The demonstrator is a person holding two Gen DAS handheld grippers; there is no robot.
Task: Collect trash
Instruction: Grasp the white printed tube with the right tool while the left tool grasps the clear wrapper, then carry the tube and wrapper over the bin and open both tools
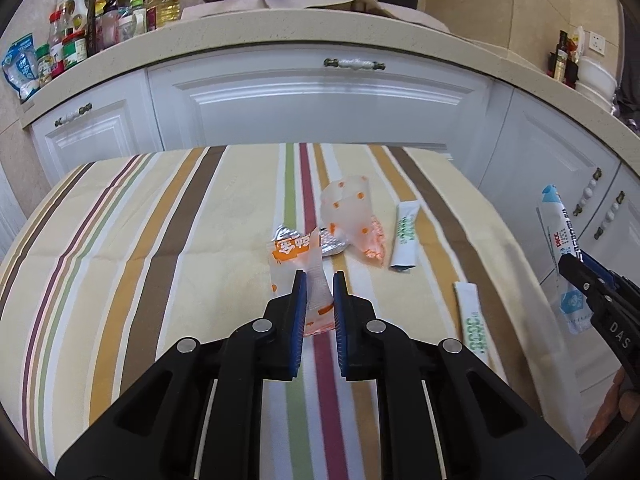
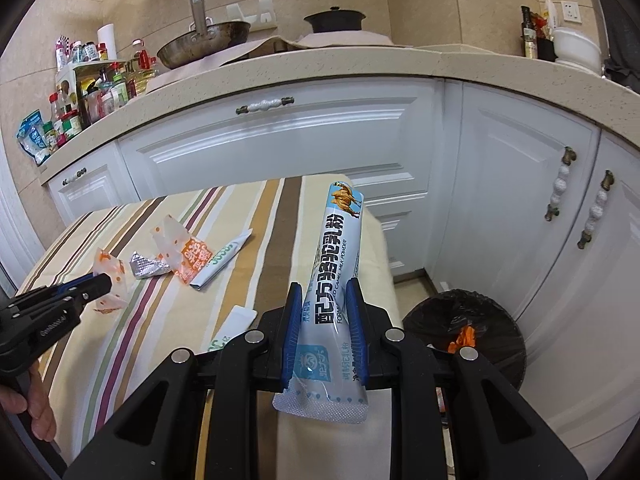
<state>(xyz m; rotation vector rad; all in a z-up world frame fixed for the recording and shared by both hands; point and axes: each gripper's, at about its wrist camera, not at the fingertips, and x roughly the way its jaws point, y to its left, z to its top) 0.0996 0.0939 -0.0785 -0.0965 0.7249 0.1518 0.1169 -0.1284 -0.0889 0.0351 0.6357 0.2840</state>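
My left gripper (image 1: 320,280) has its jaws closed on a clear orange-printed wrapper (image 1: 298,264) lying on the striped tablecloth (image 1: 160,240). Beyond it lie a silver foil scrap (image 1: 332,242), a clear orange-dotted bag (image 1: 354,216) and two white-green sachets (image 1: 407,236) (image 1: 474,322). My right gripper (image 2: 323,294) is shut on a long blue-white milk powder packet (image 2: 334,264), held upright past the table's right edge. That packet also shows in the left wrist view (image 1: 560,240). A black-lined trash bin (image 2: 464,340) with orange scraps stands on the floor lower right.
White cabinets (image 2: 280,152) with a beige counter (image 2: 320,68) stand behind the table. The counter holds a wok (image 2: 204,40), a black pot (image 2: 334,20) and many bottles (image 2: 92,88). The left gripper shows at left in the right wrist view (image 2: 96,284).
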